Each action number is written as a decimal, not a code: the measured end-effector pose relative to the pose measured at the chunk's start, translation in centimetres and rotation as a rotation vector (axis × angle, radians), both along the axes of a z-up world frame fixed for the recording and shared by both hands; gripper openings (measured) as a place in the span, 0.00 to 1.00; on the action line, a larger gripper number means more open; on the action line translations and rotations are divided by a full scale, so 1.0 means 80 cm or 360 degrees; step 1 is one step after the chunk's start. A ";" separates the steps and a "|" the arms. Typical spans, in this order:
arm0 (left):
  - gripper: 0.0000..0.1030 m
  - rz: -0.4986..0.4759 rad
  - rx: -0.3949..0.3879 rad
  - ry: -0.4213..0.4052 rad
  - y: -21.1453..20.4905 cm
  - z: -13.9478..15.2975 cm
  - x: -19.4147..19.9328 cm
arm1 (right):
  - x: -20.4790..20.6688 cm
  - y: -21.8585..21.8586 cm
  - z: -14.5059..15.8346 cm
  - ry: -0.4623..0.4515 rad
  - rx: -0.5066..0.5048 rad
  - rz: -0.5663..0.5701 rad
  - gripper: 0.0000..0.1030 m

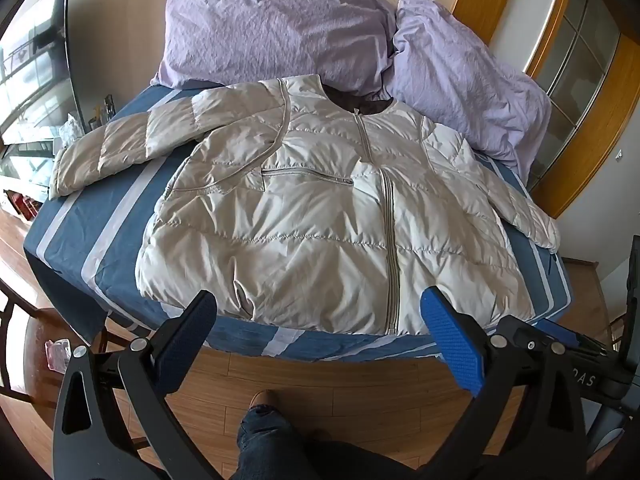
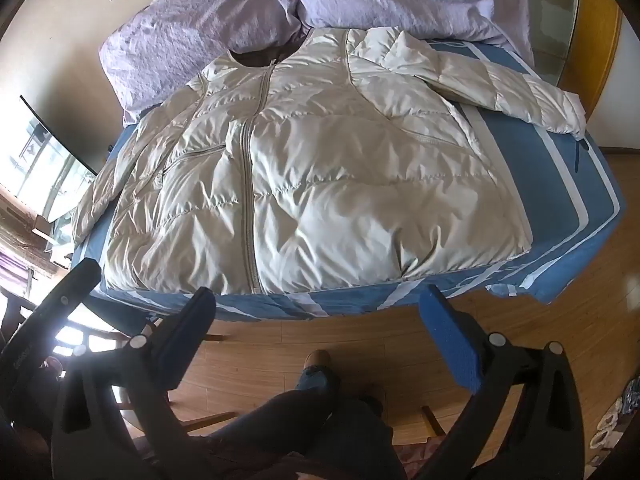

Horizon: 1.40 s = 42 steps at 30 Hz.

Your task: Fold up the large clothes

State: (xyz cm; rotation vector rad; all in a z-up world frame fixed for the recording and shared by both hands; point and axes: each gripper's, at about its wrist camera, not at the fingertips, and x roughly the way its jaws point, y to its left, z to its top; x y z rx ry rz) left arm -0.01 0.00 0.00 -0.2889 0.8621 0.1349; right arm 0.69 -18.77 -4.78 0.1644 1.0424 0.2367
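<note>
Cream puffer jacket (image 1: 320, 216) lies flat and face up on the bed (image 1: 80, 216), zipped up the front, collar toward the far end. It covers most of the blue sheet with its pale stripes. Its hem sits just at the near edge of the bed, closest to me. One sleeve (image 1: 120, 148) stretches out to the left in my left wrist view, cuff near the bed's left edge. The other sleeve (image 2: 500, 88) stretches right in my right wrist view, cuff reaching the bed's right edge. A chest pocket zip runs crosswise beside the main zipper (image 1: 390, 248).

Two lilac pillows (image 1: 272, 28) are piled at the head of the bed, the jacket collar just touching them.

My left gripper (image 1: 320, 312) is spread wide, nothing between the jaws, hanging over the near bed edge and the wooden floor (image 1: 340, 380), apart from the jacket. My right gripper (image 2: 320, 308) is also spread wide and empty, tilted down at the same near edge, not touching the fabric. Blue pads show on the right-hand finger in each view.

My leg in dark jeans (image 2: 312, 392) shows below, over the floor. A window (image 2: 44, 160) is at the left.
</note>
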 end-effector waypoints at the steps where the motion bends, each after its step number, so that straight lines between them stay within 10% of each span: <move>1: 0.99 0.0000 0.0000 0.0001 0.000 0.000 0.000 | 0.000 0.000 0.000 0.0000 0.0000 0.0000 0.98; 42: 0.99 -0.0001 -0.0003 0.0008 0.000 0.000 0.000 | 0.007 0.003 -0.001 0.0007 0.0001 -0.0002 0.98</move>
